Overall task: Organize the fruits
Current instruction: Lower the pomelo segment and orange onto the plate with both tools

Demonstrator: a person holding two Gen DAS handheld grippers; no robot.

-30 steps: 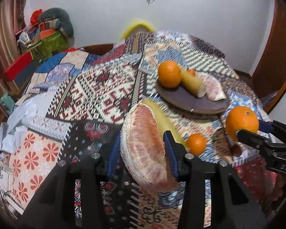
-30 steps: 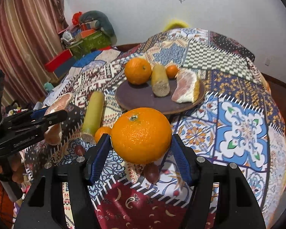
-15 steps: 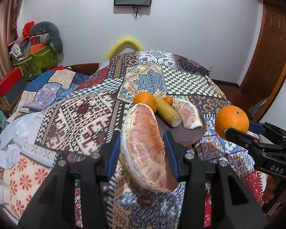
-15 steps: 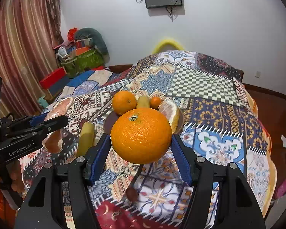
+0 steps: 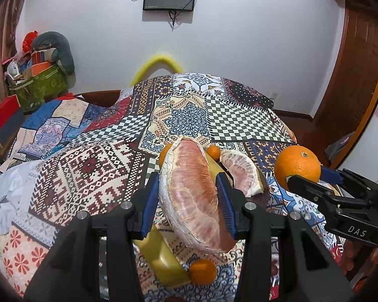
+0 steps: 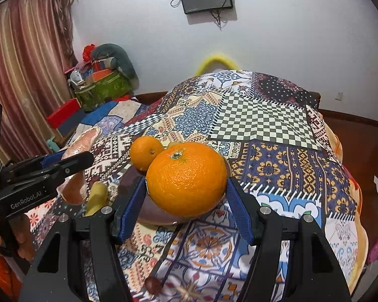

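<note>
My left gripper (image 5: pixel 187 202) is shut on a peeled pomelo wedge (image 5: pixel 192 196) and holds it above the table, just before the dark plate (image 5: pixel 264 193). My right gripper (image 6: pixel 186 201) is shut on a large orange (image 6: pixel 186 178), held above the near rim of the plate (image 6: pixel 128 183). On the plate lie another pomelo wedge (image 5: pixel 240 171), an orange (image 6: pixel 145 153) and a small tangerine (image 5: pixel 213 152). A yellow-green fruit (image 5: pixel 161 259) and a small tangerine (image 5: pixel 202 271) lie on the cloth below the left gripper.
The table wears a patchwork cloth (image 6: pixel 264 115). A small dark fruit (image 6: pixel 153 284) lies on the cloth near the right gripper. Boxes and bags (image 5: pixel 37 75) are piled at the far left by a curtain. A wooden door (image 5: pixel 352 88) stands at the right.
Both grippers have risen with their fruit and tilted up, so the table and plate sit lower in view. Both grips are unchanged.
</note>
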